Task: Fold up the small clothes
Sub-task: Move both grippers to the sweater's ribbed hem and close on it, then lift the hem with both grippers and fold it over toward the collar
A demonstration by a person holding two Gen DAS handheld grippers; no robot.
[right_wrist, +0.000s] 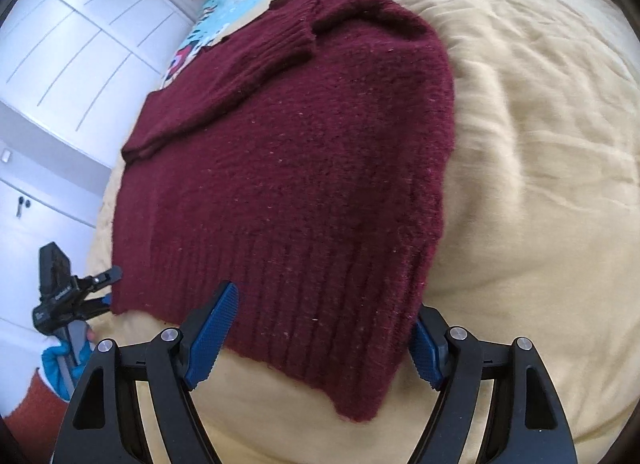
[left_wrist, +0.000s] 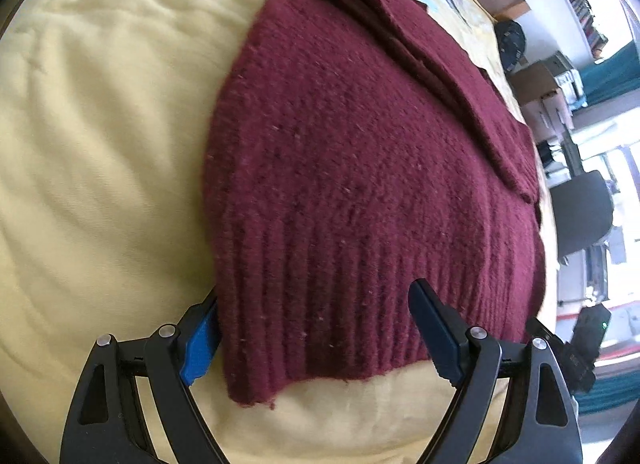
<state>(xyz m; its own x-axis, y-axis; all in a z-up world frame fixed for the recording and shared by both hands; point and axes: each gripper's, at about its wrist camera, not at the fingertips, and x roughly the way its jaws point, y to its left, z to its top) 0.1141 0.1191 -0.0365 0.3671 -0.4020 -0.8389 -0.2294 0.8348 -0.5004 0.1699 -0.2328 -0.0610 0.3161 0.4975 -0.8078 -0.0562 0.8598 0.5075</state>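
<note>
Maroon knit sweater | flat | ribbed hem nearest | neck far

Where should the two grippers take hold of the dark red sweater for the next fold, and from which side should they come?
Probably the ribbed hem, at its two near corners, coming from the near edge of the sweater. The left gripper and right gripper already straddle one corner each, jaws open. The sleeves lie folded across the body, so lifting the hem should fold it toward the collar.
</note>
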